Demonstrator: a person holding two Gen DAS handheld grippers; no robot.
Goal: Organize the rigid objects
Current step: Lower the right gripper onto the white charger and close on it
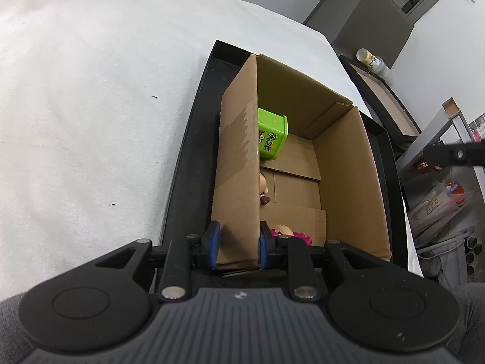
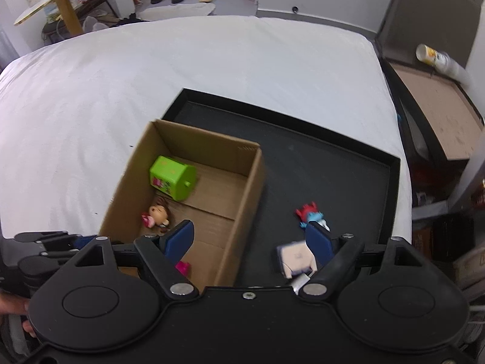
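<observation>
STEP: sorting toys into open brown cardboard box (image 2: 194, 194) on black tray (image 2: 333, 163) | left tool (image 1: 238, 244) clamped on box wall | right tool (image 2: 251, 236) spread wide, empty | NEXT: lower onto red-and-blue figurine (image 2: 310, 214) lying on tray beside box

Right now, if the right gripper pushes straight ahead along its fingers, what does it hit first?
Probably the cardboard box's right wall or the bare black tray beside it; depth is unclear. The right gripper is open and straddles that wall.

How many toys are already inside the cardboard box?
3 visible: a green toy block at the far end, a brown-haired doll figure mid-floor, and a pink-haired figure at the near end, partly hidden. The cardboard box wall may hide more.
</observation>
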